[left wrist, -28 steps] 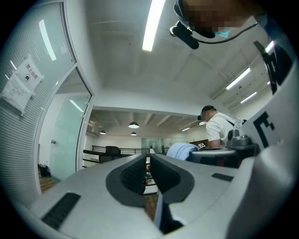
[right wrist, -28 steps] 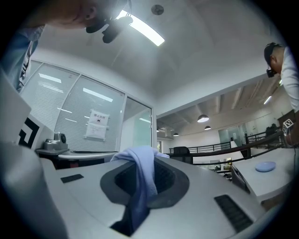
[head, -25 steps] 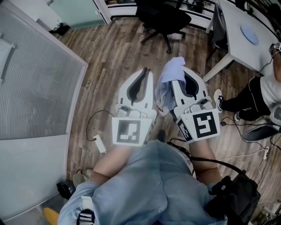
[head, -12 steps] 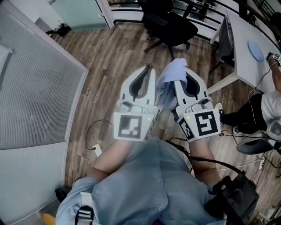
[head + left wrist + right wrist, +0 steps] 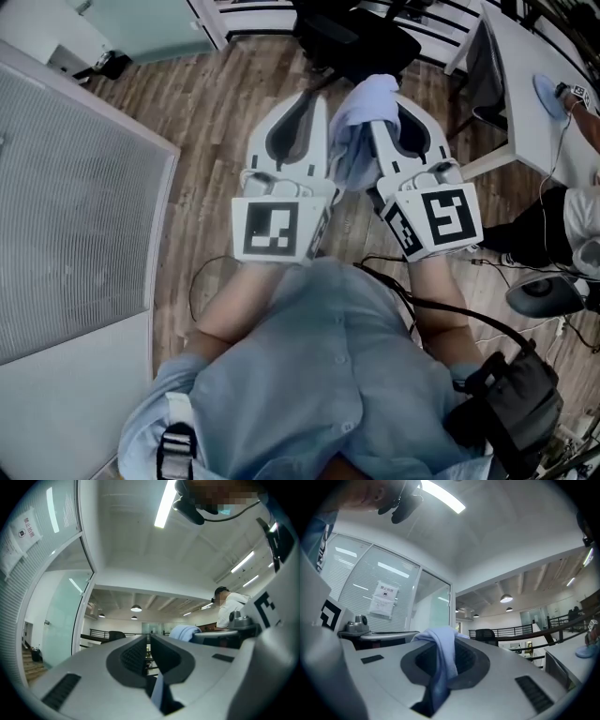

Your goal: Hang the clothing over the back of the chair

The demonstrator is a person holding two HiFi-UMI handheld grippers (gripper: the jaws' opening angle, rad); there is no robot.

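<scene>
Clothing pinched in both claws
Right claw is clamped on the pale blue bundle, which bunches over its tip — left claw just beside it, jaws nearly together on a sliver of fabric. Black chair sits ahead.

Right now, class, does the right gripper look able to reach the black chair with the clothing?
Probably yes: the right gripper, shut on the blue clothing, points at the black chair ahead, with only wood floor between.
</scene>
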